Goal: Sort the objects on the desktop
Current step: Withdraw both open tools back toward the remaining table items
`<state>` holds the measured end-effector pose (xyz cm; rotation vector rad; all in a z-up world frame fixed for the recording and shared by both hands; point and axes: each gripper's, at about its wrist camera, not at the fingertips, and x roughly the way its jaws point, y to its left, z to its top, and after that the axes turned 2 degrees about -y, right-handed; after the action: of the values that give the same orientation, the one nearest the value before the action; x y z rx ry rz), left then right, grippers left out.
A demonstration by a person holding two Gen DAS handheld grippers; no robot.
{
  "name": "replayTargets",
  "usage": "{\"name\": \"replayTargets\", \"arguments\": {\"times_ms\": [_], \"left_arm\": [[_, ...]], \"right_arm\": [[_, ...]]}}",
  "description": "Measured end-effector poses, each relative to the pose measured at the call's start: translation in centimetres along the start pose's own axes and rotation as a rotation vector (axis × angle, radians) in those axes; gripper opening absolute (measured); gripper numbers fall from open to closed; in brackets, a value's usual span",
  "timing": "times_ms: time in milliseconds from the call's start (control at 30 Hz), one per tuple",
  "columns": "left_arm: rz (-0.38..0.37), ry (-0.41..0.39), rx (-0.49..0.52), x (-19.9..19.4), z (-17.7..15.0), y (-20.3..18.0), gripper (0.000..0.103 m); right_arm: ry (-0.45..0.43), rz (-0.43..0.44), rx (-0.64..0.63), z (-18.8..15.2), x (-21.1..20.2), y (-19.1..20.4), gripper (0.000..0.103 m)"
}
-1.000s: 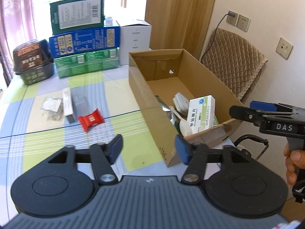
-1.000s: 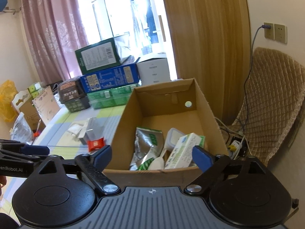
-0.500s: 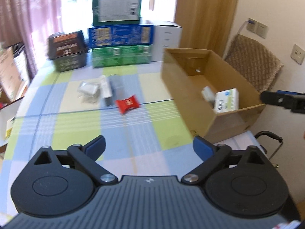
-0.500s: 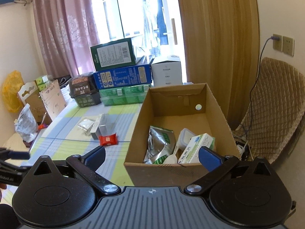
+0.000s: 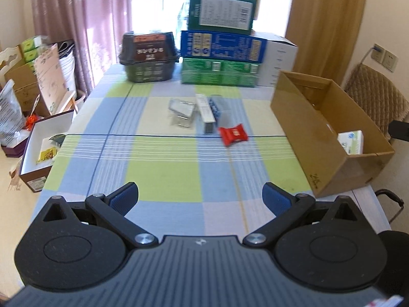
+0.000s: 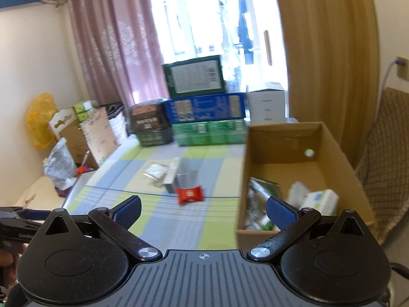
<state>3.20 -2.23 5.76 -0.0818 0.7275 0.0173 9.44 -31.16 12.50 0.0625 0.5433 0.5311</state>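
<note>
The left tongs (image 5: 200, 195) are standing wide apart over the near part of the worktop (image 5: 163, 179), their jaws having just been opening, with nothing between the blue pads. The right tongs (image 6: 203, 209) are likewise spread wide and gripping nothing, hanging above the near edge of the checked cloth and the near left corner of the cardboard box (image 6: 281, 140).

The loose things waiting on the worktop are lying in a small cluster near the middle: a red wrapped packet (image 5: 234, 134) lying closest, a narrow white box (image 5: 205, 112) just behind it, a blue patterned box (image 5: 216, 106) touching the white one's right side, and a clear plastic packet (image 5: 182, 111) just to the left. All are sitting well apart from both tongs.

The cardboard box is standing open at the right edge of the worktop. Inside it, a white and green carton (image 6: 320, 200) is leaning at the near right, with a silvery green pouch (image 6: 258, 197) to its left.

Along the far edge, a dark green box (image 5: 221, 12) is resting on a blue box (image 5: 222, 46), which is resting on a light green box (image 5: 219, 73). A dark lidded tub (image 5: 149, 56) is sitting to their left and a white box (image 5: 280, 58) to their right.
</note>
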Motion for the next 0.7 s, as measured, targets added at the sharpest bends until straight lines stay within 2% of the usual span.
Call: {"name": "replayTargets", "arguments": {"times_ms": [333,700], "left_arm": [[0.030,-0.003,-0.031,1.6,0.2,2.5,0.102],[0.072,0.008,-0.075,5.4,0.3,6.2,0.102]], "right_arm": [[0.007,0.075,-0.035,-0.7,3.8,3.8,0.101],[0.070,0.112,-0.076,-2.4,10.3,6.2,0.101]]}}
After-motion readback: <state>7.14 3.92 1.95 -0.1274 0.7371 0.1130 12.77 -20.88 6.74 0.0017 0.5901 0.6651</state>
